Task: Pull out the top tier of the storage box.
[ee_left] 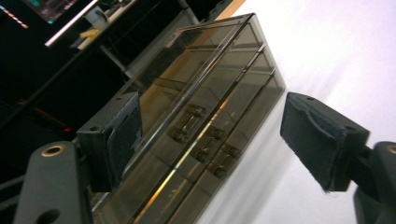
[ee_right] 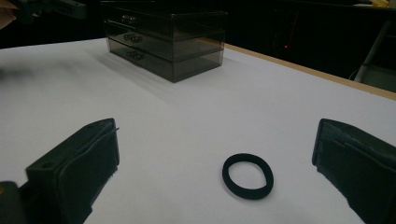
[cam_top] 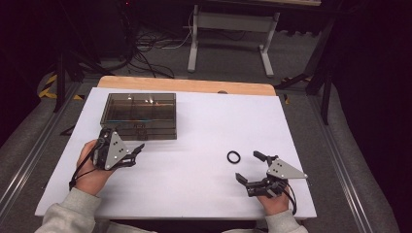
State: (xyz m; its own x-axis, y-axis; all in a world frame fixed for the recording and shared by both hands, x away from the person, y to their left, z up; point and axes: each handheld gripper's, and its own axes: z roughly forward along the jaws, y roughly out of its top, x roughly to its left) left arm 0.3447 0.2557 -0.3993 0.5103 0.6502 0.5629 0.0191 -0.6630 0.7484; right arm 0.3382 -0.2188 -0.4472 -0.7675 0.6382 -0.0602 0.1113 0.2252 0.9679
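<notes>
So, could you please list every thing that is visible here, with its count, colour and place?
drawer box: one, smoky transparent, three drawers with small handles, on the far left part of the table.
hair tie: one, black ring, lying flat on the table, right of centre, just ahead of the right gripper.
table: one, white surface with a wooden strip at the far edge.
metal frame: one, light grey, on the floor beyond the table.
cables: several, dark, on the floor beyond the table.
left gripper: one, black, jaws open, at the front of the drawer box.
right gripper: one, black, jaws open, nothing between them, near the hair tie.
</notes>
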